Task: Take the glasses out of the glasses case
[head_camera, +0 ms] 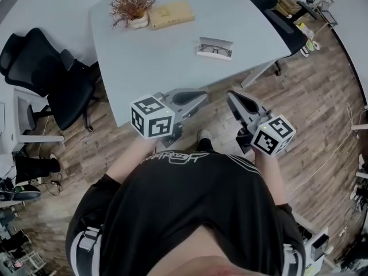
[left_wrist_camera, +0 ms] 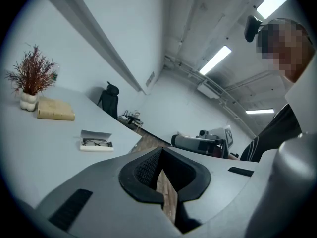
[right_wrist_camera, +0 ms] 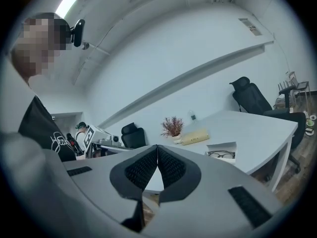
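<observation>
A: Containers?
B: One. White glasses case (head_camera: 215, 48) on the grey table (head_camera: 172, 56), lid up. Dark-framed glasses (head_camera: 216, 51) lie inside it. Nothing else in the case that I can see.

A: Other stuff on the table?
B: Potted dried plant (head_camera: 131, 4) at the far end, with a tan block (head_camera: 171, 14) just beside it. Both are well apart from the case.

A: Anything unclear?
B: The glasses are too small to tell how the arms are folded. I can't tell whether the tan block is a book or a box. The person's torso covers the lower part of the head view.

A: Jaws?
B: Left gripper (head_camera: 202, 94) is clenched at the tips with nothing between; only wood floor (left_wrist_camera: 167, 195) shows through the slit behind them. Right gripper (head_camera: 231, 96) is likewise pressed together and empty.

A: Case vs jaws?
B: Well apart. Both grippers hang off the table's near edge, over the floor and close to the body. Left gripper view: case (left_wrist_camera: 96, 142) sits up-left of the tips (left_wrist_camera: 161, 155). Right gripper view: case (right_wrist_camera: 221, 151) is right of the tips (right_wrist_camera: 157, 150).
</observation>
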The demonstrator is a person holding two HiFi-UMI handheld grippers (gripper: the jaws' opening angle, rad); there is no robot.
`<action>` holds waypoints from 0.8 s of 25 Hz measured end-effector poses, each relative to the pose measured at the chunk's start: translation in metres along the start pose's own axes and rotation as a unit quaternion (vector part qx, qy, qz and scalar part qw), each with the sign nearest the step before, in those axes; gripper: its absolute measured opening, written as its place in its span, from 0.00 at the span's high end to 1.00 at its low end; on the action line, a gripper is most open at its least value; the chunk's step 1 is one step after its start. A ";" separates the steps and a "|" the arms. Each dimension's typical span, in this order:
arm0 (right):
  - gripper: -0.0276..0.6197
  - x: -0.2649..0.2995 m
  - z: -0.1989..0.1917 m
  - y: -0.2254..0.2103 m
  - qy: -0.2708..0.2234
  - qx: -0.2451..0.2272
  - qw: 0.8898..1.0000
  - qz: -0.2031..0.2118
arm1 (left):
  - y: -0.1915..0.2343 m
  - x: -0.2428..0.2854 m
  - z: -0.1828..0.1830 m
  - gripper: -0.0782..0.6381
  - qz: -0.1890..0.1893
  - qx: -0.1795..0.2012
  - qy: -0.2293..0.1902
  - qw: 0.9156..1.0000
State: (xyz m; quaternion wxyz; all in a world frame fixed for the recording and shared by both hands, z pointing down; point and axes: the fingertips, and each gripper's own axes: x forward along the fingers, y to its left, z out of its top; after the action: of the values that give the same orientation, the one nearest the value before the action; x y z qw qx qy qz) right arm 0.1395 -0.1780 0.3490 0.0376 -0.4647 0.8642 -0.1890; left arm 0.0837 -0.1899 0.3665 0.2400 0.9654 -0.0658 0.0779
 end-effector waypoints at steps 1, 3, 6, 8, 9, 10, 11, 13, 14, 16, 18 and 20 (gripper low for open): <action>0.94 0.004 0.002 -0.010 0.002 0.001 1.000 0.003 | 0.007 0.008 0.002 0.88 0.005 -0.005 0.002 1.000; 0.94 0.012 0.004 -0.031 0.006 0.006 1.000 0.008 | 0.020 0.023 0.007 0.88 0.013 -0.013 0.004 1.000; 0.94 0.026 0.006 -0.058 0.016 0.015 1.000 0.020 | 0.041 0.042 0.014 0.88 0.025 -0.021 0.008 0.999; 0.94 0.035 0.006 -0.075 0.025 0.017 0.999 0.025 | 0.054 0.053 0.018 0.88 0.032 -0.026 0.009 0.999; 0.94 0.038 0.007 -0.083 0.028 0.017 0.999 0.026 | 0.059 0.057 0.021 0.88 0.034 -0.027 0.008 0.999; 0.94 0.041 0.007 -0.091 0.031 0.018 0.999 0.027 | 0.065 0.062 0.023 0.88 0.038 -0.028 0.008 0.999; 0.94 0.044 0.008 -0.098 0.033 0.020 0.999 0.028 | 0.070 0.066 0.024 0.88 0.042 -0.029 0.009 0.999; 0.94 0.050 0.008 -0.110 0.038 0.023 0.998 0.035 | 0.080 0.073 0.026 0.88 0.054 -0.031 0.012 0.998; 0.94 0.054 0.009 -0.115 0.041 0.023 0.998 0.040 | 0.085 0.075 0.027 0.88 0.061 -0.032 0.014 0.998; 0.94 0.061 0.008 -0.125 0.051 0.021 0.997 0.046 | 0.094 0.080 0.030 0.88 0.070 -0.038 0.012 0.997; 0.94 0.069 0.008 -0.134 0.063 0.015 0.997 0.052 | 0.102 0.084 0.034 0.88 0.078 -0.043 0.010 0.996; 0.94 0.078 0.010 -0.143 0.074 0.001 0.996 0.058 | 0.110 0.087 0.038 0.88 0.088 -0.043 0.011 0.995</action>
State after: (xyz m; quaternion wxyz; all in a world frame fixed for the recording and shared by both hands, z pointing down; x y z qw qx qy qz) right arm 0.2107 -0.3153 0.4001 -0.0147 -0.3985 0.8899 -0.2215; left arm 0.1548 -0.3122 0.3994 0.2738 0.9439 -0.1513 0.1061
